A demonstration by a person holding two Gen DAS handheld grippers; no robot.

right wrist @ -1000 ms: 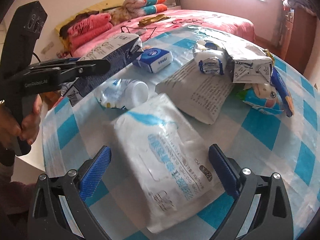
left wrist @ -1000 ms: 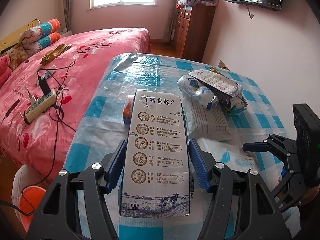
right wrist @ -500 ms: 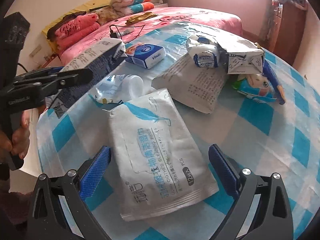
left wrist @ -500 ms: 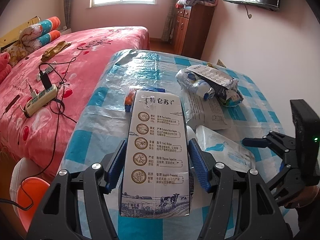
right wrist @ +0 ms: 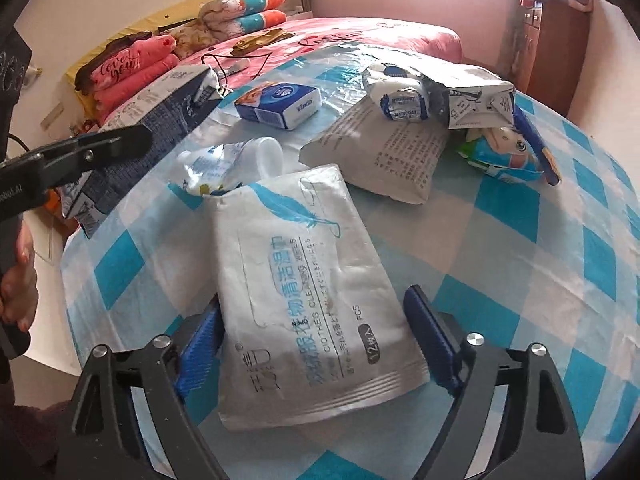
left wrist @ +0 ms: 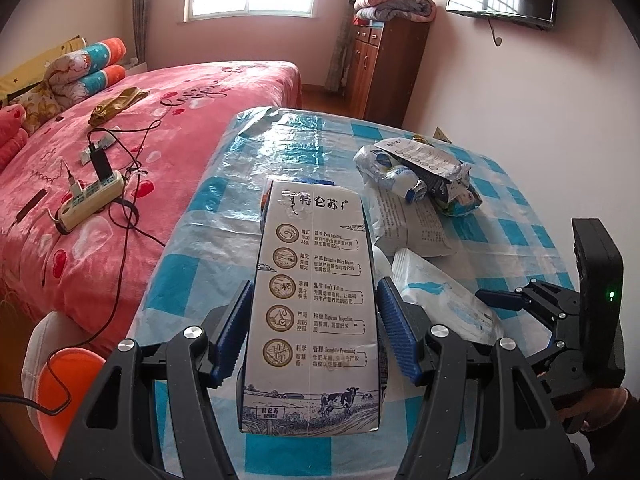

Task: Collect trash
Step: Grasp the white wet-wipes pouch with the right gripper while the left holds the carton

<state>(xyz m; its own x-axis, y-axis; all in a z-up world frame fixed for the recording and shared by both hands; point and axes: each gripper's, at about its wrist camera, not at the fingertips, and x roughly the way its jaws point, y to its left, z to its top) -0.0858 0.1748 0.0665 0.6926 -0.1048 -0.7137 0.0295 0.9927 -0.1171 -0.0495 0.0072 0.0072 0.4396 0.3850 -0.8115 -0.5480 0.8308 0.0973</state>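
Note:
My left gripper (left wrist: 314,330) is shut on a tall white milk carton (left wrist: 314,304) and holds it above the near edge of the checked table (left wrist: 280,148). The carton (right wrist: 160,112) and the left gripper (right wrist: 100,148) also show in the right wrist view. My right gripper (right wrist: 316,344) is open, its jaws either side of a white wet-wipes pack (right wrist: 308,280) lying flat on the table. The pack (left wrist: 444,300) and the right gripper (left wrist: 500,300) show at the right of the left wrist view.
More trash lies on the table: a crushed plastic bottle (right wrist: 236,160), a blue tissue pack (right wrist: 280,106), a grey printed bag (right wrist: 384,156), a crumpled carton (right wrist: 476,100) and a colourful wrapper (right wrist: 504,152). A pink bed (left wrist: 120,152) with a power strip (left wrist: 90,200) stands at left.
Both grippers have drawn back toward the near table edge. The wipes pack now lies further in between the right jaws. The left gripper still holds the carton.

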